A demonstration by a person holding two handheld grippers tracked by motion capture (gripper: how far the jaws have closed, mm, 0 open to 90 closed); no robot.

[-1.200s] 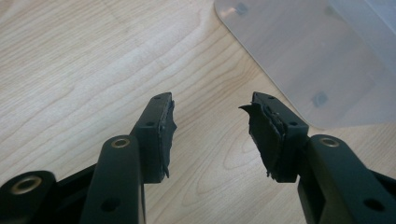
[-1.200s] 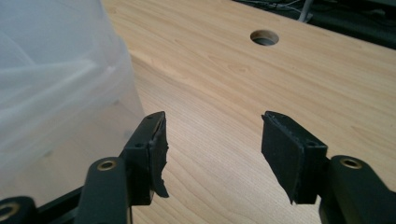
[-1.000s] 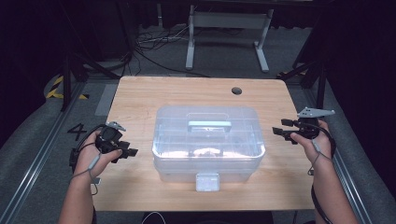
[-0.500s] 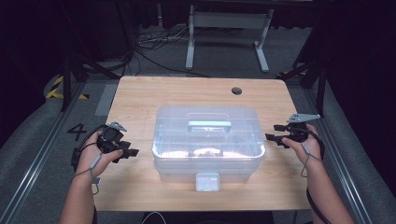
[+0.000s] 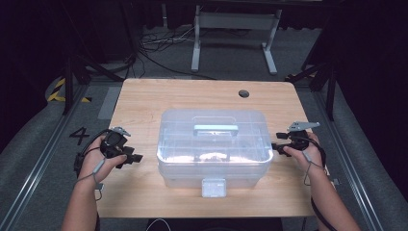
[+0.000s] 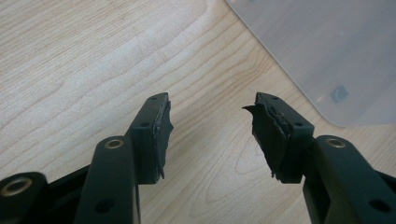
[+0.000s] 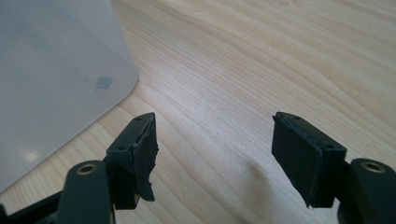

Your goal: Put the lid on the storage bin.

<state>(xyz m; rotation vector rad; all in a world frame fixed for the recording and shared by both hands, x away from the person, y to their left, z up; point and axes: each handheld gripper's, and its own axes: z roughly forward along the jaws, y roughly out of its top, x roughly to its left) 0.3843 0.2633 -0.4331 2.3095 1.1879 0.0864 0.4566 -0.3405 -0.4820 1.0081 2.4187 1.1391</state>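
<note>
Two open tongs flank the plastic box [image 5: 214,147].

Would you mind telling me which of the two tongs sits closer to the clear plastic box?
The right tongs: their tips nearly reach the box's right end, while the left tongs leave a visible strip of bare table before its left end.

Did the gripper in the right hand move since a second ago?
Yes. The right gripper has come down and in toward the clear plastic box, and its jaws have just been opening with nothing between them.
</note>
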